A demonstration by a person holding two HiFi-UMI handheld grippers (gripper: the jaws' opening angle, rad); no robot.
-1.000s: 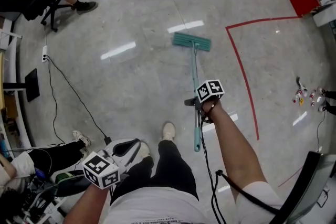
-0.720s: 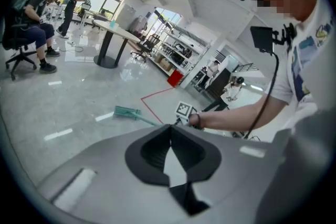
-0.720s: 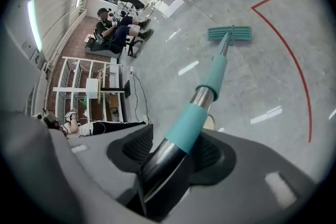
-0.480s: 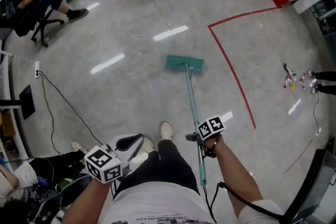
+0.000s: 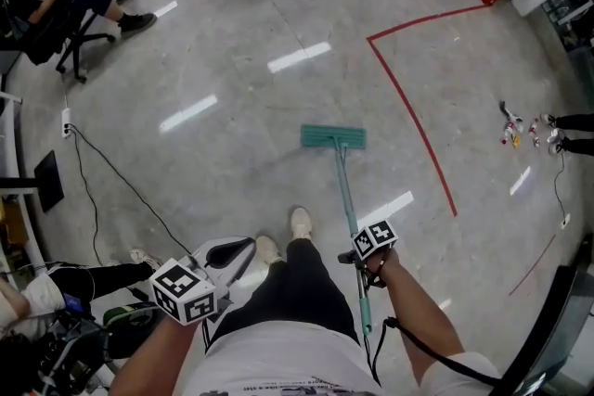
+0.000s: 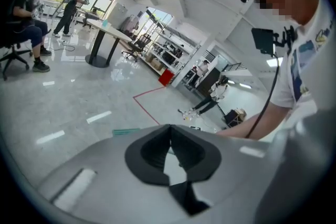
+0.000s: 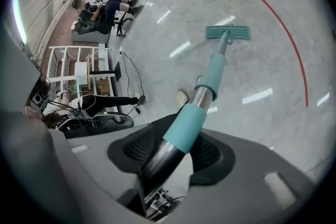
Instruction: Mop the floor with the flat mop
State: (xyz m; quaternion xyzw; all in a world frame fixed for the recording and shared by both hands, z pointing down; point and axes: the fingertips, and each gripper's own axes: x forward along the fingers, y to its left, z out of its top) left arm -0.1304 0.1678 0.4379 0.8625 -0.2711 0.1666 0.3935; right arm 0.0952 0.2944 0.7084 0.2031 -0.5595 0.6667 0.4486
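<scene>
A wide grey polished floor (image 5: 213, 153) lay under the person, marked by a red tape line (image 5: 413, 111) bending away at far right. Against that line the change showed: a second before, the green mop head (image 5: 333, 138) had lain out near the tape's far corner; now it sat flat on the floor well nearer, a little way ahead of the person's shoes (image 5: 301, 223). The stroke had been a pull towards the body, and the strip of floor left of the tape had, by this reading, been wiped once (no wet trail could be made out on the shine).

The mop handle (image 5: 348, 199) ran from the head back to the right hip, its near end now past the hand. The right gripper (image 7: 170, 152) had it clamped between both pads where the teal sleeve meets the dark shaft, and its jaws had just been closing a little further on it. With the arm drawn back this far, a fresh push outward seemed due.

The left gripper (image 6: 169, 139) hung by the left hip, jaws together with nothing between them, taking no part in the mopping.
</scene>
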